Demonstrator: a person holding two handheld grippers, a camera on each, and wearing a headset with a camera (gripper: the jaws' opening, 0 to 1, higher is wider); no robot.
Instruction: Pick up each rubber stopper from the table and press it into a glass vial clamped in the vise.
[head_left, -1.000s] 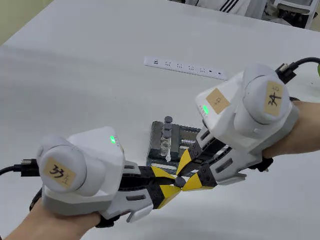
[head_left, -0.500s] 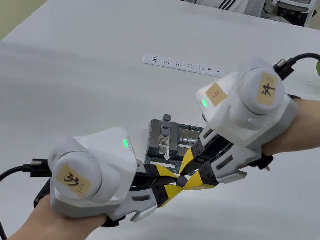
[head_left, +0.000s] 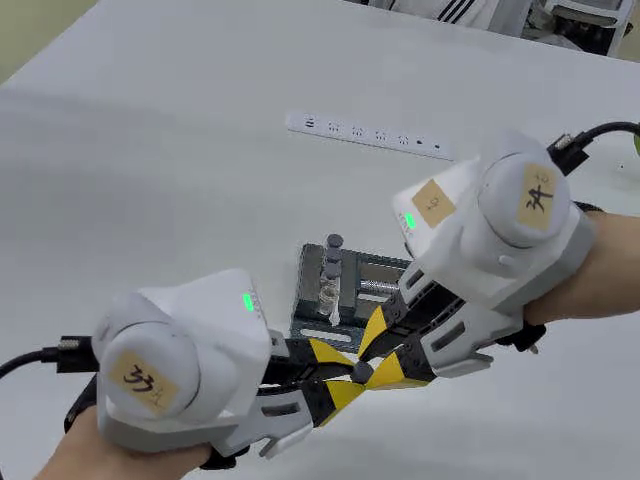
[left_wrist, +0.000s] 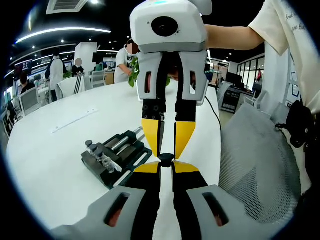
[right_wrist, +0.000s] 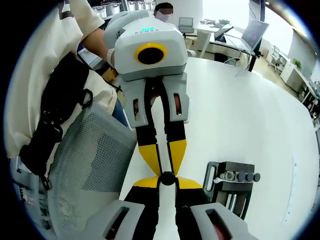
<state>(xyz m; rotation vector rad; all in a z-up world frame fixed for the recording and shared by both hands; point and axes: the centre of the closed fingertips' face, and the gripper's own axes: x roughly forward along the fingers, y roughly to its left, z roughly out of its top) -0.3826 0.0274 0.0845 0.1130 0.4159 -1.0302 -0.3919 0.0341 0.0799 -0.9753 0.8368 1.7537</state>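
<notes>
The rubber stopper (head_left: 361, 372) is up off the table (head_left: 150, 150), right at the spot where the two grippers meet nose to nose. The left gripper (left_wrist: 166, 167) comes in from the person's lower left and the right gripper (right_wrist: 167, 184) angles down from the upper right. Both pairs of jaws are drawn in onto that little dark plug. It looks like a hand-off or a re-grip, and I honestly can't tell which side is carrying the weight.

What the next move turns on is that the vise (head_left: 308, 285) sits just beyond the stopper, away from the person and a touch to their left. The vials stand upright in it, in a row running away from the person.

The far ones (head_left: 333, 243) have dark caps on already. The nearest one (head_left: 328, 297) looks like clear bare glass, so I'd guess that's the one waiting for a plug. It's also the closest to the stopper.

With both tips meeting at the same point, neither arm is really nearer. The right gripper's body hangs over the vise's right side, though.

A power strip (head_left: 365, 135) lies well past all this.
</notes>
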